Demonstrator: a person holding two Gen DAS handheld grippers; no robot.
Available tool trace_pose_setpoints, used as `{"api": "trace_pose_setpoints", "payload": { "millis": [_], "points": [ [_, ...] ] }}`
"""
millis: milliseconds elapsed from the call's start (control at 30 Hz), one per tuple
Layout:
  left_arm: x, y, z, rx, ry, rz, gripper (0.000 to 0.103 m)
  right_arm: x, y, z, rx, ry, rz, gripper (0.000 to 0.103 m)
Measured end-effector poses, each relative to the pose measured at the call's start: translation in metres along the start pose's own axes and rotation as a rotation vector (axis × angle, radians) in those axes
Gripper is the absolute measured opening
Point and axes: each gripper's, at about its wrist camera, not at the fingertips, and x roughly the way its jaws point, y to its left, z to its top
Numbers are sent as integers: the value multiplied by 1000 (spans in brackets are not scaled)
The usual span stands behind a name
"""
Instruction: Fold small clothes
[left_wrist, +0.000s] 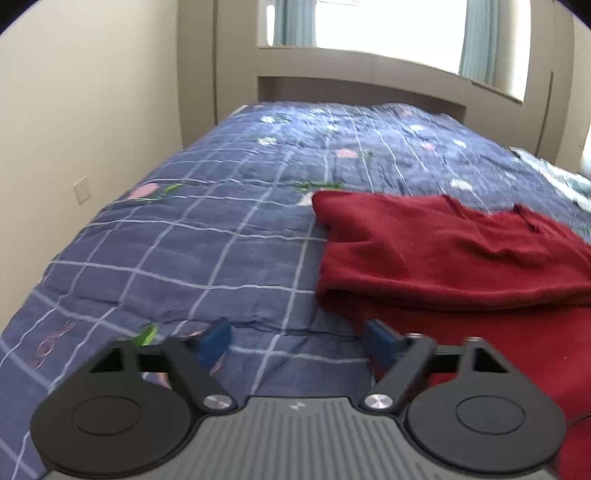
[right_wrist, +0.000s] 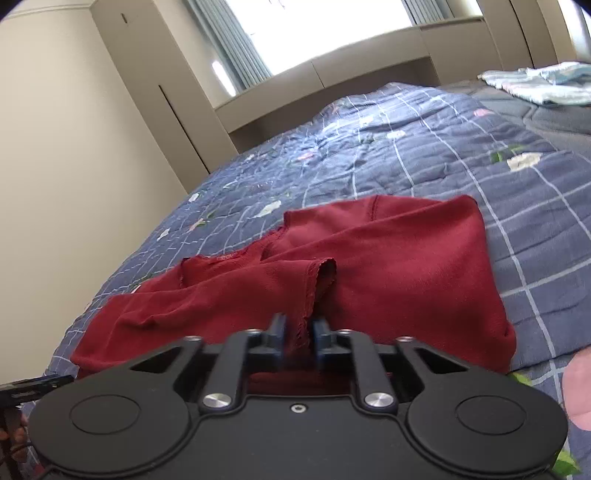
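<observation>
A dark red garment (left_wrist: 443, 258) lies partly folded on the blue checked bedspread (left_wrist: 192, 236), at the right of the left wrist view. My left gripper (left_wrist: 295, 339) is open and empty, low over the bedspread just left of the garment's near edge. In the right wrist view the red garment (right_wrist: 388, 266) spreads across the middle. My right gripper (right_wrist: 299, 332) is shut on a hemmed edge of the red garment, which rises between its blue fingertips (right_wrist: 277, 326).
The bed runs to a beige headboard and window (left_wrist: 369, 29) at the far end. A beige wall (left_wrist: 74, 129) lies left. A pile of light folded clothes (right_wrist: 539, 85) sits at the bed's far right. A hand (right_wrist: 578, 387) shows at the right edge.
</observation>
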Motion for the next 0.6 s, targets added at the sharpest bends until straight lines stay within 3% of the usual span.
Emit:
{"api": "trace_pose_setpoints", "payload": {
  "millis": [67, 133, 300, 467, 533, 600],
  "points": [
    [-7, 4, 4, -38, -13, -17, 94, -3, 9, 2, -45, -22, -21, 83],
    [-8, 4, 13, -64, -46, -7, 103, -6, 19, 5, -105, -58, -53, 95],
    [30, -18, 45, -26, -84, 41, 103, 5, 31, 13, -225, -98, -215, 102],
    [88, -32, 57, 81, -61, 169, 102, 27, 32, 11, -391, -102, -360, 102],
    [102, -24, 56, 28, -30, 189, 103, 39, 24, 8, -383, -46, -377, 102],
    [104, -9, 54, -74, -19, 140, 103, 45, 18, 9, -349, -31, -369, 102]
  ]
}}
